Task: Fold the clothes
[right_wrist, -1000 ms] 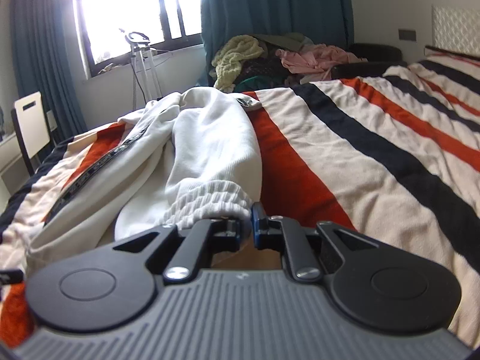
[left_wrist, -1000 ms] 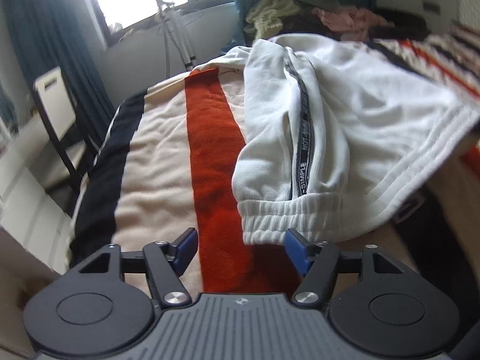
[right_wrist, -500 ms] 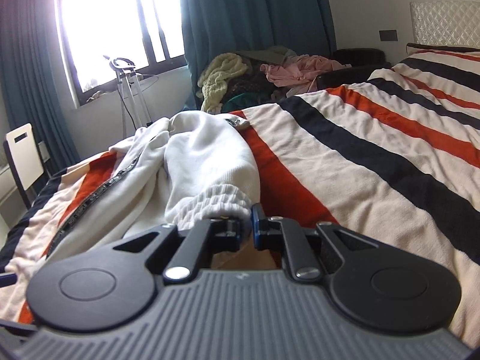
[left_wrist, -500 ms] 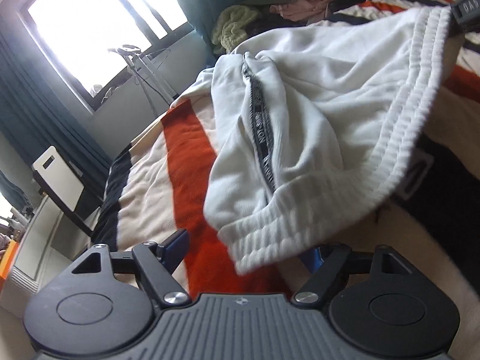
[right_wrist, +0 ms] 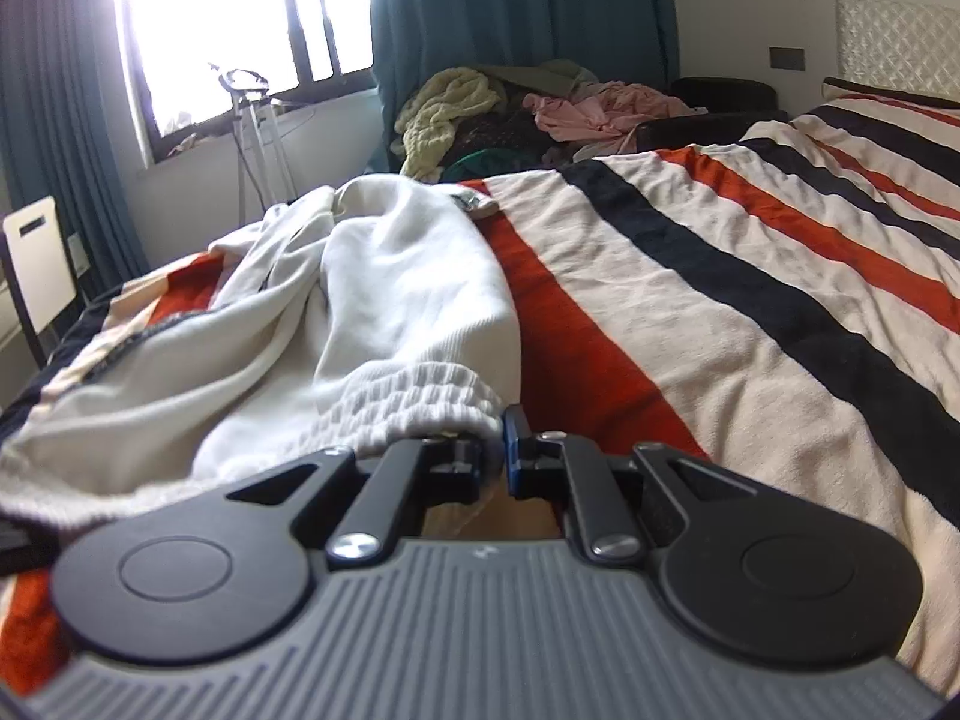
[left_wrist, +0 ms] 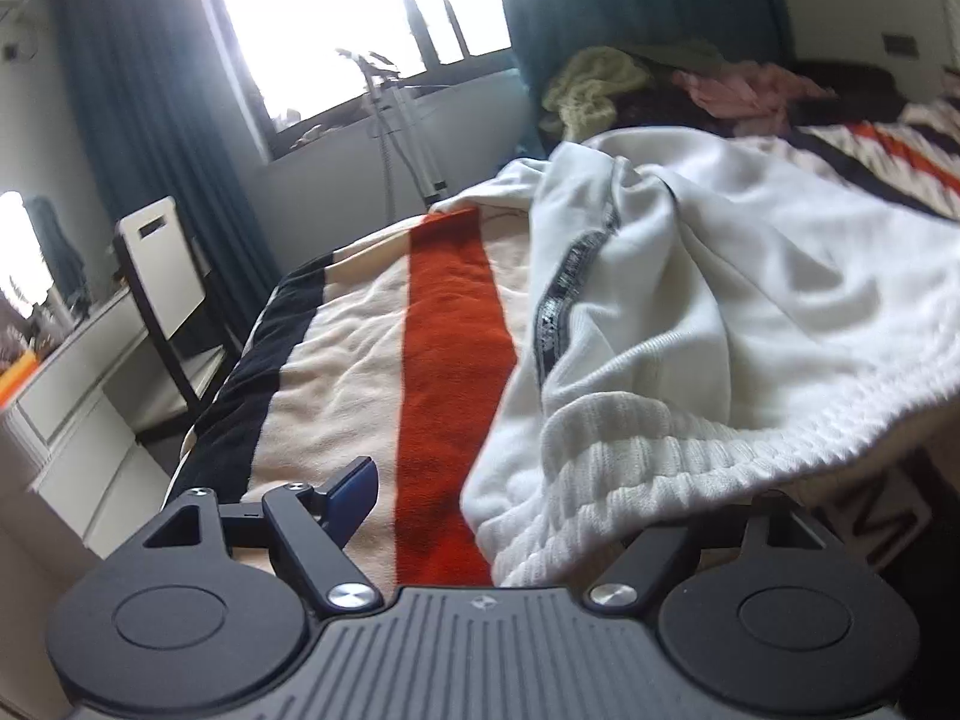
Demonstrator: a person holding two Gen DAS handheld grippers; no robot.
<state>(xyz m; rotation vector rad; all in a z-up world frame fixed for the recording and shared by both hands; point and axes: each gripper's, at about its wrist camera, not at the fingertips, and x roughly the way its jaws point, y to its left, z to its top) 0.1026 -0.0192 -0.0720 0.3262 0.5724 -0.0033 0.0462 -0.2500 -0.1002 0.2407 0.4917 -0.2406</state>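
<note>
Pinching ribbed white sweatpants (right_wrist: pixel 384 324), fleecy striped blanket (right_wrist: pixel 690 324)

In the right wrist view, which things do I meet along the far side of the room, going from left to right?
White chair → bright window → metal stand → teal curtain → yellow-green knit → pink garment → quilted headboard.

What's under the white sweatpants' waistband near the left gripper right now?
The ribbed edge of the white sweatpants drapes over the left gripper, hiding its right finger. Beside it lies the striped blanket; what lies beneath the rest is covered.
</note>
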